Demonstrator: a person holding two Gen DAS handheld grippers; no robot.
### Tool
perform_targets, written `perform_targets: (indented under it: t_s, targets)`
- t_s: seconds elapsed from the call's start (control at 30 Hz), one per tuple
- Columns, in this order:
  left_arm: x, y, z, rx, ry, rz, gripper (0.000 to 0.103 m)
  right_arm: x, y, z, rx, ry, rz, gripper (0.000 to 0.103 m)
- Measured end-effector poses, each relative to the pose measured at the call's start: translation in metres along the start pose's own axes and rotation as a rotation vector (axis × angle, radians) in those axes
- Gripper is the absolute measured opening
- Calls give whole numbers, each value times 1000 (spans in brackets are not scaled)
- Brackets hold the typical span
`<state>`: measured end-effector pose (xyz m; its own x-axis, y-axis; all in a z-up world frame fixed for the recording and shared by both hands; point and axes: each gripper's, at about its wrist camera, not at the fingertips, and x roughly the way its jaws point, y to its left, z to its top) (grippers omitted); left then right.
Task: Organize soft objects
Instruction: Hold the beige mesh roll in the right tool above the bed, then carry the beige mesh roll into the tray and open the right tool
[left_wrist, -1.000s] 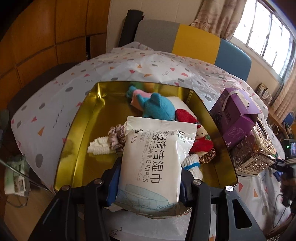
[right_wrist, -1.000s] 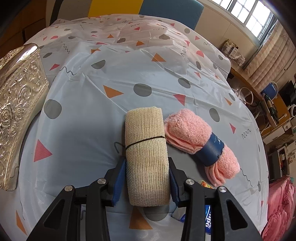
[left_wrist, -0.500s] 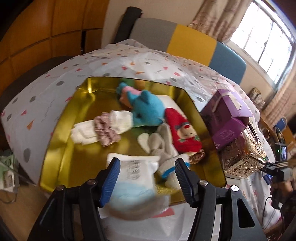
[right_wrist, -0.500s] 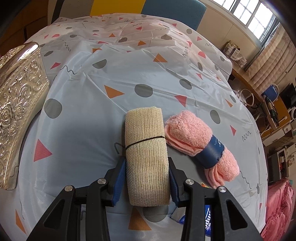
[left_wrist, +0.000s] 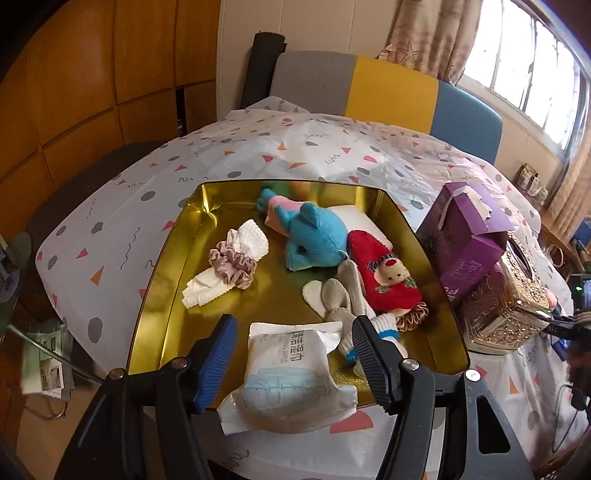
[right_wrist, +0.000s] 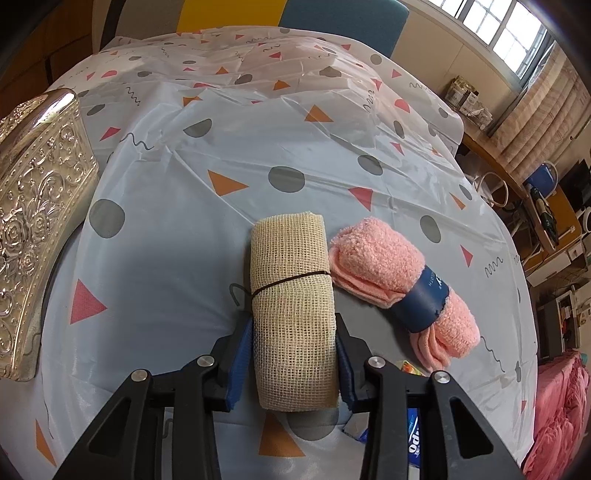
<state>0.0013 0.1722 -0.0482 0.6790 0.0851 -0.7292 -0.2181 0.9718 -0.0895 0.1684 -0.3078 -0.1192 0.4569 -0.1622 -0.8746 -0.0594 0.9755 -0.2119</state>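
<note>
Right now the pack of wet wipes (left_wrist: 291, 376) lies half over the near rim of the gold tray (left_wrist: 166, 273), its lower end hanging out onto the patterned tablecloth (left_wrist: 110, 221). My left gripper (left_wrist: 291, 354) straddles it with jaws opening, neither pad touching the pack. Further into the tray sit a blue plush toy (left_wrist: 314, 236), a red plush sock (left_wrist: 384, 277), a grey knit piece (left_wrist: 340, 299) and a scrunchie (left_wrist: 232, 264) around a white cloth (left_wrist: 207, 291). My right gripper (right_wrist: 295, 354) is closing on the beige mesh roll (right_wrist: 291, 306), both pads against its sides. Just beside it lies a rolled pink towel (right_wrist: 391, 266) with a blue band, and an embossed silver box (right_wrist: 33, 206) stands off to the left.
</note>
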Motion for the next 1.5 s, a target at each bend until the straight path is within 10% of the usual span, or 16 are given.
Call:
perform_targets:
  t_s: [0.43,0.83,1.13,1.5]
  targets:
    - [-9,-10,1,52,-24,-9,71,-7,-8,7,114,-10,124,39]
    - [-1,-2,-4,26,4,-28,71,-103,0,63,225,-248,211,39]
    - [-6,28,1,-48,-21,0,71,-208,150,92,-138,-414,438,39]
    - [-10,71,-1,-142,-29,55,71,-188,336,39,-412,-221,621,41]
